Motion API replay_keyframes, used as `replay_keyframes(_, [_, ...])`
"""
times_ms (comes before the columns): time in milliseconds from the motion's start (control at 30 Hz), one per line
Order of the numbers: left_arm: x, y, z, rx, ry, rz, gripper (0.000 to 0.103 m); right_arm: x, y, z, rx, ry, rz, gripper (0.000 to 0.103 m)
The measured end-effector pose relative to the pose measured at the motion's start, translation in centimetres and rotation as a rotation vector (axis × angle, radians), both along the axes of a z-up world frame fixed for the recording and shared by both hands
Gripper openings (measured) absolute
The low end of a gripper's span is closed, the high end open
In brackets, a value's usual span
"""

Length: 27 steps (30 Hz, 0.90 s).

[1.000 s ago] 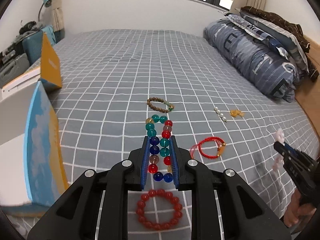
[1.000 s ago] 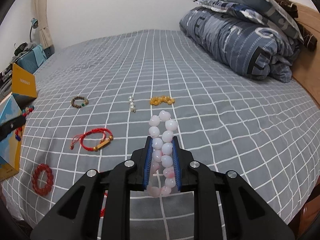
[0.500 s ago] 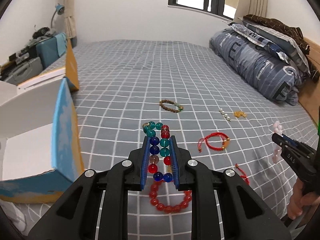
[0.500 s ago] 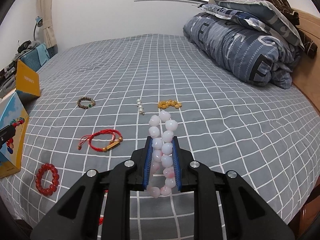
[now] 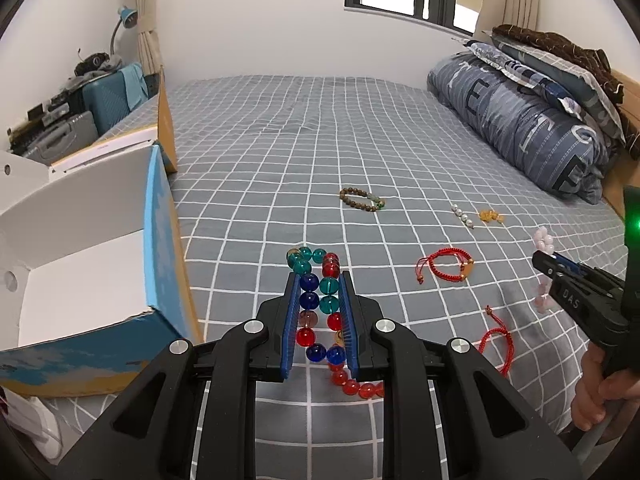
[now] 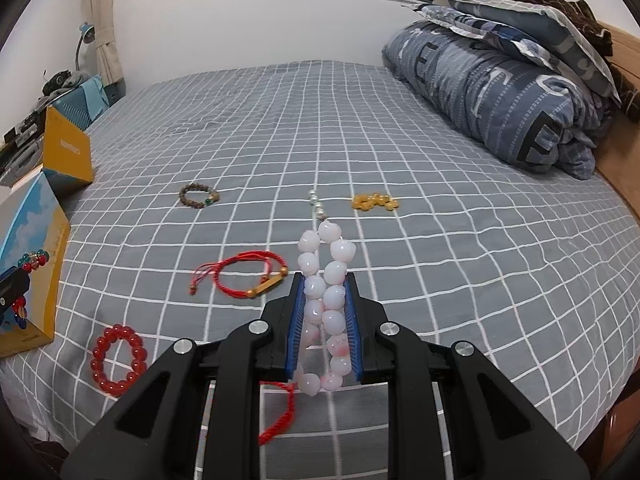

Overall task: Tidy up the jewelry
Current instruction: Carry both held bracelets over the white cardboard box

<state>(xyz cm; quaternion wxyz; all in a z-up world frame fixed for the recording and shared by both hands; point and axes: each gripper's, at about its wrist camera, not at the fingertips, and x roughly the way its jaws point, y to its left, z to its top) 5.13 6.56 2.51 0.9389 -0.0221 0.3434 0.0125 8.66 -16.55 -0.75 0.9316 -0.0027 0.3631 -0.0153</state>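
Observation:
My left gripper (image 5: 319, 280) is shut on a multicolour glass bead bracelet (image 5: 318, 300) and holds it above the bed, just right of an open white box with blue sides (image 5: 88, 264). My right gripper (image 6: 324, 280) is shut on a pale pink bead bracelet (image 6: 326, 300); it also shows at the right edge of the left wrist view (image 5: 560, 276). On the grey checked bedspread lie a red bead bracelet (image 6: 118, 360), a red cord bracelet with a gold bar (image 6: 248, 276), a brown wooden bead bracelet (image 6: 199, 195), a short pearl string (image 6: 318, 204) and amber beads (image 6: 374, 202).
A second red cord bracelet (image 5: 498, 340) lies near the front edge. The box's orange lid (image 6: 66, 156) stands up behind the box. A folded blue quilt and pillows (image 6: 500, 80) fill the right side. Suitcases and a lamp (image 5: 100, 80) stand left of the bed.
My left gripper has pulled back and turned left with the multicolour bracelet, bringing the open box more into view. My right gripper has drawn back slightly, still holding the pink bracelet.

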Motion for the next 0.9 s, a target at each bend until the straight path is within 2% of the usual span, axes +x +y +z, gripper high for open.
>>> replay_keyframes(200, [0.2,0.9,0.8,0.005,0.000,0.019,0.019,0.2,1.7,0.8,-0.022,-0.005,0.005,0.018])
replay_keyframes(400, [0.7,1.8,2.9,-0.030,0.003,0.003,0.019,0.6,3.8,3.2,-0.036,-0.032,0.024,0.018])
replay_keyframes(567, [0.3,3.6,4.8,-0.017,-0.017,0.021,0.019,1.2,6.6,5.5,-0.029,-0.046,0.065,0.018])
replay_keyframes(767, [-0.5,7.6,7.2,0.011,-0.035,0.097,0.019,1.9,11.0,7.8,-0.003,-0.053,0.131,0.018])
replay_keyframes(900, [-1.5,11.6,8.2,0.021,-0.029,0.173,0.019,2.3,14.8,8.9,0.012,-0.045,0.191,0.018])
